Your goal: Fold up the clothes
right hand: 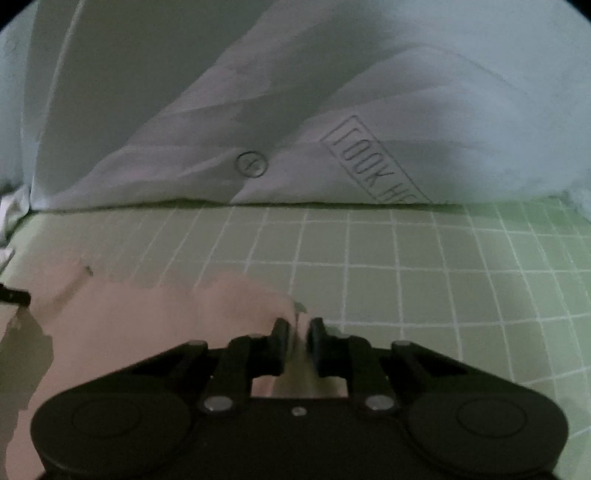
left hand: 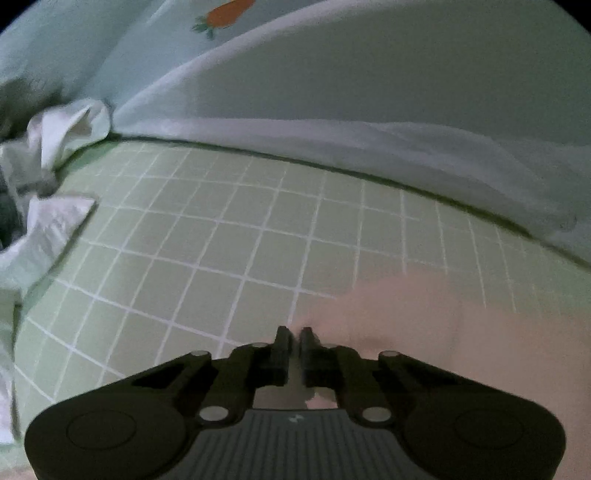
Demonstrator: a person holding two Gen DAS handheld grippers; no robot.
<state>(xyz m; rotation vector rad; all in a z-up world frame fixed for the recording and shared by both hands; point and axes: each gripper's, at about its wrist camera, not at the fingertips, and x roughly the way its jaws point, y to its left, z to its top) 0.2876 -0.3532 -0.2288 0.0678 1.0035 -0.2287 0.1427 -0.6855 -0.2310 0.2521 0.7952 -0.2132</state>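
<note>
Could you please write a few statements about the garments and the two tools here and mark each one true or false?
1. The pink garment lies on a green mat with a white grid. True.
2. The left tool stands wide open. False: its jaws are almost together at the pink cloth's edge.
3. A carrot print shows on the light blue fabric. True.
4. The white garment bears no printing. False: it shows boxed lettering.
5. The right tool points at bare mat only. False: pink cloth sits between its jaws.

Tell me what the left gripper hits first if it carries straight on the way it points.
Most likely the green grid sheet, just ahead of the left gripper. The pink cloth lies right beside that line, so depth is uncertain.
</note>
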